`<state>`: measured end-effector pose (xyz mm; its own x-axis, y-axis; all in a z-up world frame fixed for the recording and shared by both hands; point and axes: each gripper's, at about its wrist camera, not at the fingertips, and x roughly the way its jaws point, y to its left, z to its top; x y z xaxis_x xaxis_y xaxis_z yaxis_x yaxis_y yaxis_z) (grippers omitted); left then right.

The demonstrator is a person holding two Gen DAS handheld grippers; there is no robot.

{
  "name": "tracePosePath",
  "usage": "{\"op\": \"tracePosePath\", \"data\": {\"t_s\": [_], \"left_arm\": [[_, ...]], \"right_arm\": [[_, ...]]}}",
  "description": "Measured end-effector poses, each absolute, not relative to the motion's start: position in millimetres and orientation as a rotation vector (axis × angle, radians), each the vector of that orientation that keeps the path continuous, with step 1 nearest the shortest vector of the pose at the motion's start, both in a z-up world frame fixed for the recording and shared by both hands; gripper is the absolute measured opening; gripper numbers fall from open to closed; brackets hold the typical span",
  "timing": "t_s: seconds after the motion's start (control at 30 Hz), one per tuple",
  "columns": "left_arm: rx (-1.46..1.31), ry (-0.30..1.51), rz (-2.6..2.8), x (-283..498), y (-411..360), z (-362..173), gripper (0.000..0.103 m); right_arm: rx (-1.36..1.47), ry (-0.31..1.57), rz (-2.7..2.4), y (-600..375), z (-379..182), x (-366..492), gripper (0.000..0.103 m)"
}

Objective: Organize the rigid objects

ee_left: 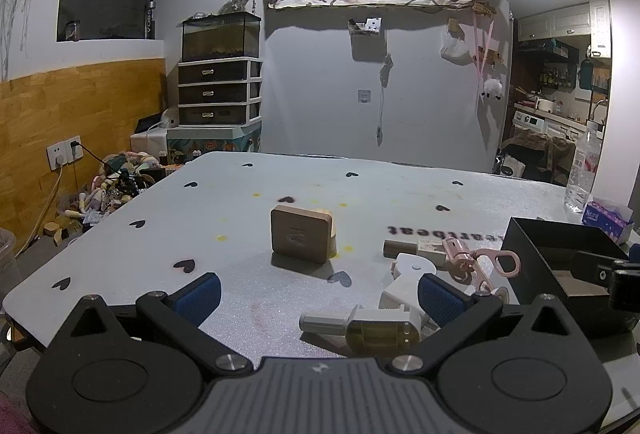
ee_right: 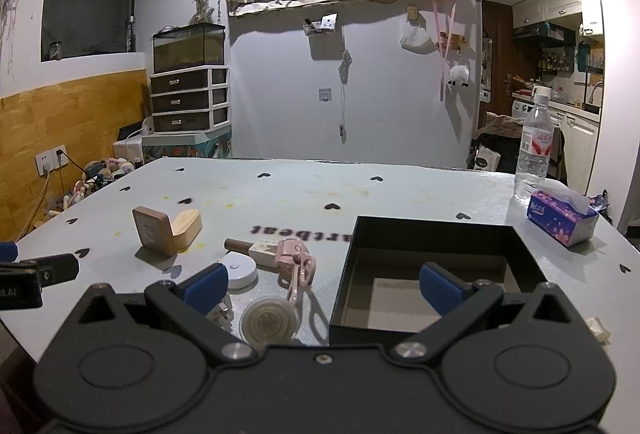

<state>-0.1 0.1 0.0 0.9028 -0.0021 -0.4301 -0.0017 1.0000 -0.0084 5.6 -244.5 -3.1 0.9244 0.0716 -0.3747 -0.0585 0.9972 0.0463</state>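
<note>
An open black box (ee_right: 434,234) stands on the grey table (ee_right: 360,194), also at the right of the left wrist view (ee_left: 560,258). Left of it lie a wooden block stand (ee_right: 160,230), a brown tube (ee_right: 256,248), a pink eyelash curler (ee_right: 298,266), a white round device (ee_right: 242,270) and a clear round tape-like roll (ee_right: 270,322). In the left wrist view the wooden stand (ee_left: 301,234), the white device (ee_left: 404,286), the curler (ee_left: 480,262) and a grey-and-olive object (ee_left: 360,328) show. My left gripper (ee_left: 318,294) is open and empty. My right gripper (ee_right: 324,284) is open and empty near the box's front left corner.
A water bottle (ee_right: 534,150) and a tissue pack (ee_right: 564,218) stand at the table's far right. A small white object (ee_right: 598,330) lies right of the box. Drawers with a tank (ee_right: 190,90) stand behind the table; toys litter the floor at left.
</note>
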Motion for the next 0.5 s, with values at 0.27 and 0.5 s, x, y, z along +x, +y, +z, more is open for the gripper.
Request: {"op": "tracePosePath", "data": {"t_s": [0.27,0.5], "left_arm": [[-0.009,0.445,-0.001,-0.1,0.1,0.1,0.103],[-0.008,0.444,0.000,-0.1,0.1,0.0,0.103]], "right_arm": [[0.034,0.387,0.067,-244.8,-2.9,5.5,0.103],[0.033,0.386,0.066,-243.5,-2.3,5.3,0.103]]}}
